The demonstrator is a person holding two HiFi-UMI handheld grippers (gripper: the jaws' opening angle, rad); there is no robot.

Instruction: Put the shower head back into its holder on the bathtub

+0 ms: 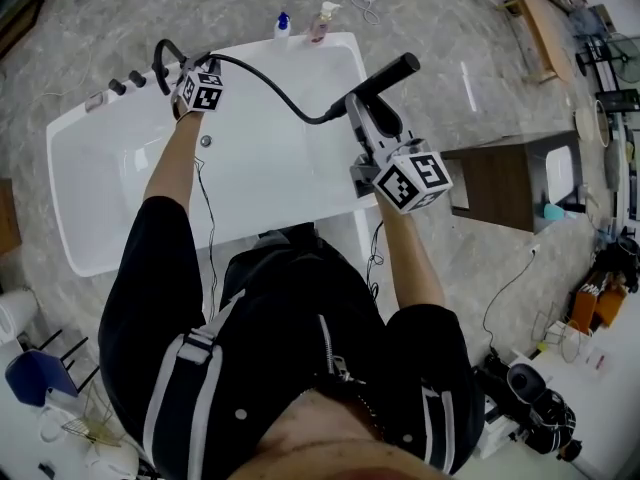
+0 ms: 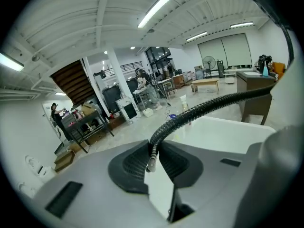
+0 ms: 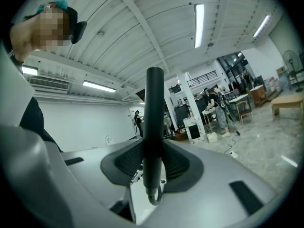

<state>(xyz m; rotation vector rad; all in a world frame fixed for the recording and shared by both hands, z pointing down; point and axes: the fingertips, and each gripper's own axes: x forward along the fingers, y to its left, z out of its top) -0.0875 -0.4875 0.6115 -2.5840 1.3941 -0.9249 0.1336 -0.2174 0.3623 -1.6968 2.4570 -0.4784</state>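
Observation:
A white bathtub (image 1: pixel 262 173) lies below me in the head view. My left gripper (image 1: pixel 183 76) hangs over the tub's far left rim, beside the tap knobs (image 1: pixel 127 82). It is shut on the black ribbed hose (image 1: pixel 262 81). In the left gripper view (image 2: pixel 153 152) the hose (image 2: pixel 209 105) rises from between the pads and bends away to the right. My right gripper (image 1: pixel 360 113) is over the tub's right side, shut on the handle of the black shower head (image 1: pixel 390 73). In the right gripper view (image 3: pixel 153 163) the handle (image 3: pixel 154 113) stands upright between the pads. I cannot make out the holder.
Two bottles (image 1: pixel 283 26) (image 1: pixel 322 20) stand on the tub's far rim. A brown cabinet (image 1: pixel 505 183) stands close to the tub's right side. Cables and gear (image 1: pixel 535 393) lie on the floor at lower right; a blue object (image 1: pixel 30 378) is at lower left.

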